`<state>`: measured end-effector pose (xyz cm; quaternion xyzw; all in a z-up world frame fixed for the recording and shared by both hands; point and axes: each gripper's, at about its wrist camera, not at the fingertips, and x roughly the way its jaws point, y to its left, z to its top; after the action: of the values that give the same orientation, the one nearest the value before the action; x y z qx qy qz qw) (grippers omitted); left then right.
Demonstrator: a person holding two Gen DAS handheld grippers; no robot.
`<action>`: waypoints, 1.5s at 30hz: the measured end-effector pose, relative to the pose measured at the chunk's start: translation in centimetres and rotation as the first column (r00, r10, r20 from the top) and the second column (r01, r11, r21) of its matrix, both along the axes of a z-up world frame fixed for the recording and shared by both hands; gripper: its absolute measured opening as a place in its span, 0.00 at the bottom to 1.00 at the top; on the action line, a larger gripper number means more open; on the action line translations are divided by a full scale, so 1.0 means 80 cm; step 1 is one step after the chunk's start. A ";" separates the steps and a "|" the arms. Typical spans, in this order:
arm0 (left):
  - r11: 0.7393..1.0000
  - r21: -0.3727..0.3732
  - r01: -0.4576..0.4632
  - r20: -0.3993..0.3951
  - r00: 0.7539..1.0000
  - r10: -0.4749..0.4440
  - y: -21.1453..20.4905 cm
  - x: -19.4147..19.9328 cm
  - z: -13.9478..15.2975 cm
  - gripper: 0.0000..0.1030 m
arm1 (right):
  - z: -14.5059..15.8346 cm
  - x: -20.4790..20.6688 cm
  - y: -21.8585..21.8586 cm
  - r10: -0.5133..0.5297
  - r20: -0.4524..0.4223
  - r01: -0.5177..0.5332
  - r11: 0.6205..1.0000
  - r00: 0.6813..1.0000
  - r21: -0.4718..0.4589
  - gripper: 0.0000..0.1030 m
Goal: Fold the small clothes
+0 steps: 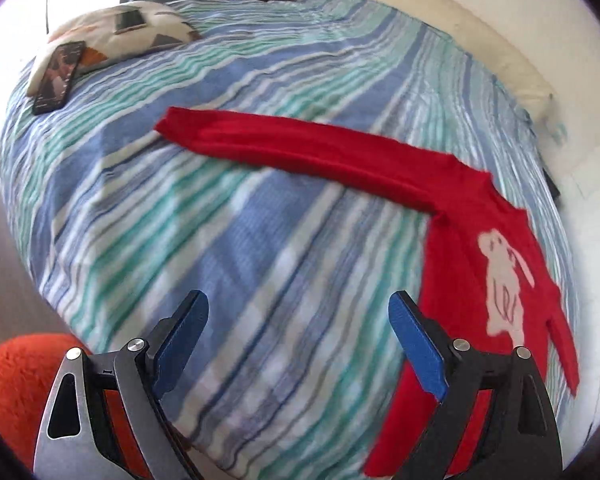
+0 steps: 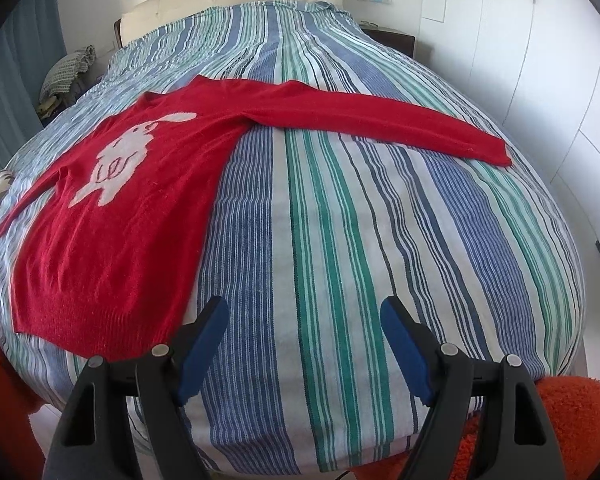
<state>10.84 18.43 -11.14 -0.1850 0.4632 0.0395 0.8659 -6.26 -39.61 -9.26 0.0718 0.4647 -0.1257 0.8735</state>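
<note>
Left wrist view alone shows pillow (image 1: 112,36), blurry; red sweater (image 2: 112,216) flat; both grippers (image 1: 298,340) (image 2: 304,344) agape, empty.

Bright daylight, left-wrist view motion-blurred, right-wrist view sharp — fisheye-warped, dark corners

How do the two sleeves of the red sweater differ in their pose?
The long sleeve lies stretched straight out sideways across the striped bedcover, looking wide and flat. The other sleeve slants down beside the sweater body and looks narrow. Both are red and lie flat, untouched.
</note>
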 end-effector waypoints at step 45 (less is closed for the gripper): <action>0.888 0.311 0.339 -0.135 0.941 -0.312 -0.118 -0.068 -0.026 0.93 | -0.010 -0.001 0.028 0.001 -0.004 0.000 0.992 1.000 0.130 0.81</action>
<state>5.42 9.01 -13.24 0.0443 0.5090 -0.0217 0.8593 -6.35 -37.39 -10.06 0.1279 0.4737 -0.0951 0.8661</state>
